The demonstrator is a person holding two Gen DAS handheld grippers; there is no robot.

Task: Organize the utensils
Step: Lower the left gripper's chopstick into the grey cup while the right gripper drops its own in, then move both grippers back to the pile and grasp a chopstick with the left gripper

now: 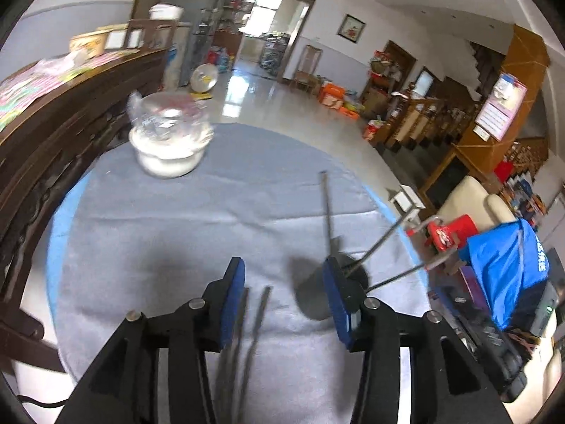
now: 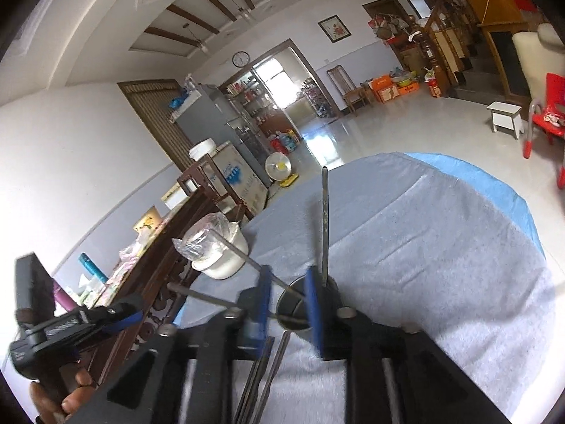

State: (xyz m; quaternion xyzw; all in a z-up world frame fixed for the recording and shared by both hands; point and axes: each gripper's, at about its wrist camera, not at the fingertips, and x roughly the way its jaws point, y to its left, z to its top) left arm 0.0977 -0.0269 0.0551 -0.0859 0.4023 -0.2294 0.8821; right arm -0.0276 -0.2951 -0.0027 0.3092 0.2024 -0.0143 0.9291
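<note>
Two thin dark chopsticks lie flat on the cloth-covered surface right under the left tool, between its blue pads, which stand apart and press on nothing. Just beyond them sits a dark round holder, with three more chopsticks standing or leaning in it, one nearly upright and two tipped far over toward the white pot. The right tool hangs directly at the holder, its pads spread and gripping nothing, with one leaning stick passing between them.

These sticks look light, stiff and slick, probably metal, so I judge they will roll or slide out of a careless pinch. Taking the loose pair near the middle, both together, seems the safest hold. The holder looks light enough to tip if bumped.

Pale grey cloth covers the round surface, with a blue layer showing at its edge. Beyond the holder stands the plastic-wrapped white pot, and behind that a dark carved wooden cabinet. Further off are a glossy tiled floor, a red chair and a white stool.
</note>
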